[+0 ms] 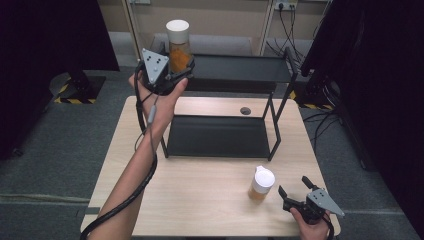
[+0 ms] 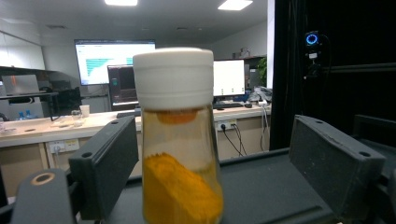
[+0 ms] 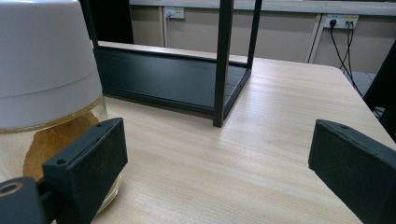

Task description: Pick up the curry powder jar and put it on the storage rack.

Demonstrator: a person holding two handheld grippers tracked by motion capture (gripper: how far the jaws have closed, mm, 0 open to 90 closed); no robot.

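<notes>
Two jars are sitting out here, and the one being worked on is the tall jar (image 2: 177, 140) standing on the top shelf of the black rack (image 1: 240, 67). It is looking like clear glass with a smooth white cap (image 2: 173, 77) and a lump of orange powder resting at the bottom. I am guessing it is feeling a bit heavy, hard and slippery, and it could be breaking if it is dropping, so the straight round wall under the cap is looking like the best place for squeezing it. The left gripper (image 1: 172, 75) is reaching around it with its jaws standing wide, one flat black pad on each side, and neither pad is pressing on the glass. The rack is looking like thin dark metal with two flat trays and skinny legs. It is sitting on a pale wooden table (image 1: 200, 200) with soft lines running through the wood. The short jar (image 1: 261, 184) is waiting on the table near the front, also wearing a white cap. The right gripper (image 1: 295, 187) is resting just beside it, jaws spread wide and holding nothing.
</notes>
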